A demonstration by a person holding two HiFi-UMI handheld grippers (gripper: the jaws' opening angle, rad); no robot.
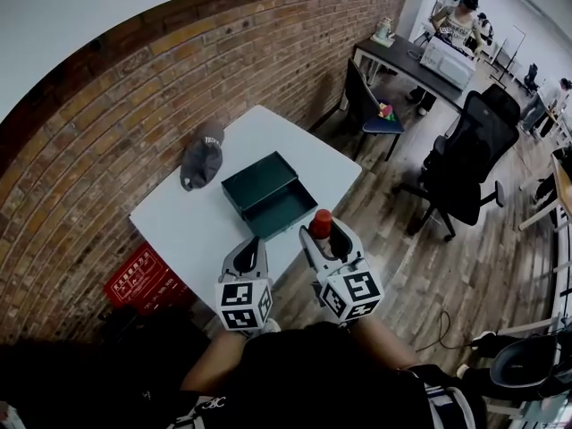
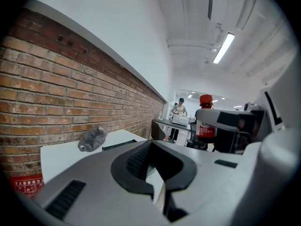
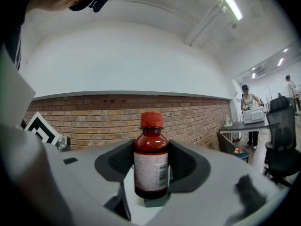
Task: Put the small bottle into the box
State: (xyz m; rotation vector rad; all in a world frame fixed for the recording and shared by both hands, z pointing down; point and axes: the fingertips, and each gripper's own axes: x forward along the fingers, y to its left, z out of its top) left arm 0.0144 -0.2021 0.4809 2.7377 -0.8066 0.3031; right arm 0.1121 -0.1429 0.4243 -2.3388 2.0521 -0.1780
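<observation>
The small brown bottle (image 3: 151, 160) with a red cap (image 3: 151, 119) and a white label stands upright between the pads of my right gripper (image 3: 151, 171), which is shut on it. In the head view this gripper (image 1: 323, 238) holds the bottle (image 1: 321, 225) just past the table's near edge, close to the open dark green box (image 1: 268, 195). The left gripper (image 1: 249, 256) hovers beside it on the left, jaws together and empty. In the left gripper view the shut jaws (image 2: 157, 173) point over the table, with the held bottle (image 2: 205, 122) off to the right.
A grey cap (image 1: 202, 155) lies on the white table (image 1: 174, 226) left of the box, by the brick wall (image 1: 107, 123). A red crate (image 1: 138, 277) sits beneath the table. Black office chairs (image 1: 465, 164) and a desk with people stand to the right.
</observation>
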